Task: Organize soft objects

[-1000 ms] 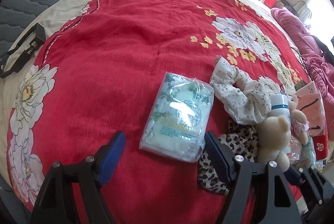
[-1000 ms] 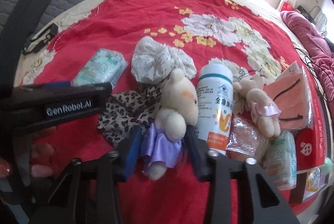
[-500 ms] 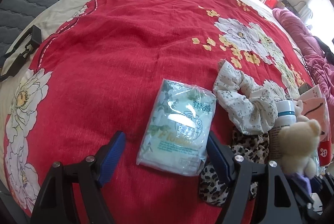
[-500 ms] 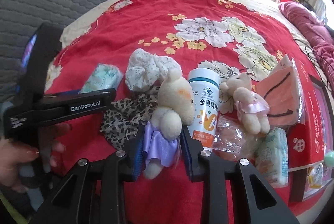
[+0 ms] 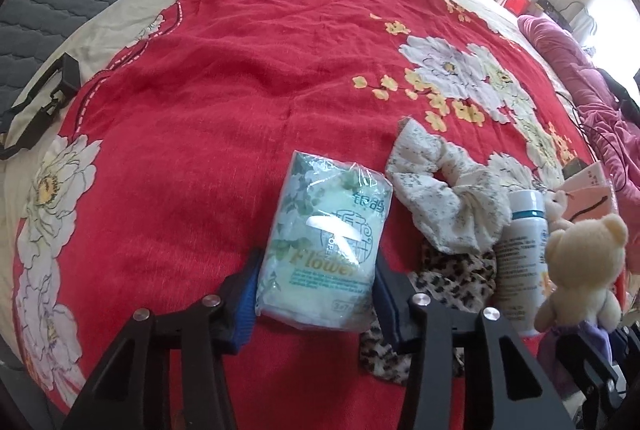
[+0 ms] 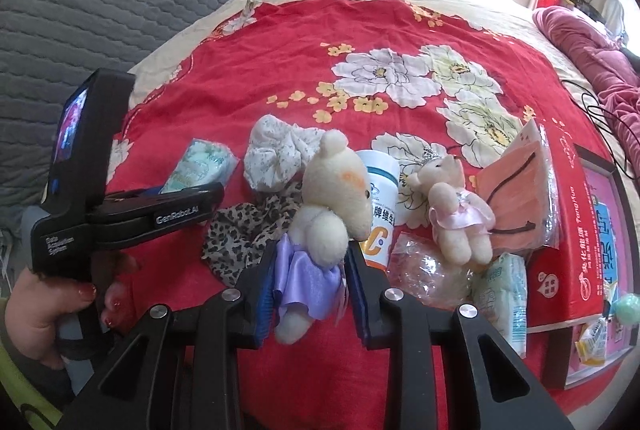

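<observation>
My left gripper (image 5: 316,296) now pinches the tissue pack (image 5: 326,246), where a second ago its fingers stood wide on either side. My right gripper (image 6: 310,288) has closed on the purple-skirted bear (image 6: 326,218) and lifted it clear of the bedspread (image 6: 280,69)

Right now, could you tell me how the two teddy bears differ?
The purple bear wears a purple skirt and is held off the bed in the right gripper; the pink bear wears a pink dress, has a small crown, and lies free among the clutter. Both are cream plush.
</observation>
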Motion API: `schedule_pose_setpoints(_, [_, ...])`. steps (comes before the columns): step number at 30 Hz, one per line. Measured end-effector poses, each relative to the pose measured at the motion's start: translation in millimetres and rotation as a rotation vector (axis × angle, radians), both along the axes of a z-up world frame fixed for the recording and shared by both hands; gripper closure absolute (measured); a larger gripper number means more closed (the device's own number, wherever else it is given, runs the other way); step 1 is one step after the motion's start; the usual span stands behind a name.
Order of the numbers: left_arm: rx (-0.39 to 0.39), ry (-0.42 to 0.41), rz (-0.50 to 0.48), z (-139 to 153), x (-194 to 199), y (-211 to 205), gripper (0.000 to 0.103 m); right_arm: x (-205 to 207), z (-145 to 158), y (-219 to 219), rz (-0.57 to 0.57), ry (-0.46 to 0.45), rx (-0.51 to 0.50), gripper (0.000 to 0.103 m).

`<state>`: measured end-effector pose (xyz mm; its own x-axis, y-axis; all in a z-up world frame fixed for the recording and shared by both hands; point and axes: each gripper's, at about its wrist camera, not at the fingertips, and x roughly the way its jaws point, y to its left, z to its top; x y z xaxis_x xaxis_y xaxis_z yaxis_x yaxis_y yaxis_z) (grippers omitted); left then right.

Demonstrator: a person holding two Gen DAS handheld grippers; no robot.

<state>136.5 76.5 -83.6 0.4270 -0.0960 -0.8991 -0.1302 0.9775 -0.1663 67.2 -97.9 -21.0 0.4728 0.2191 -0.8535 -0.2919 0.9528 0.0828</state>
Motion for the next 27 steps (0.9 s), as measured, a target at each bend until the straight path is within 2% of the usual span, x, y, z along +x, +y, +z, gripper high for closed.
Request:
schedule_pose_setpoints(14, [-0.017,-0.077,-0.062,54.1,-29.3,-23.1,0.054,-7.9,22.2,-20.3,-0.03,-0.037,0.015,0.07])
schedule_pose_setpoints(27, [0.017,-0.158,-0.121,101.0,-51.3,-60.0,0.054,-24.1,52.4,-49.2,-0.067,-0.095,0.036,0.07])
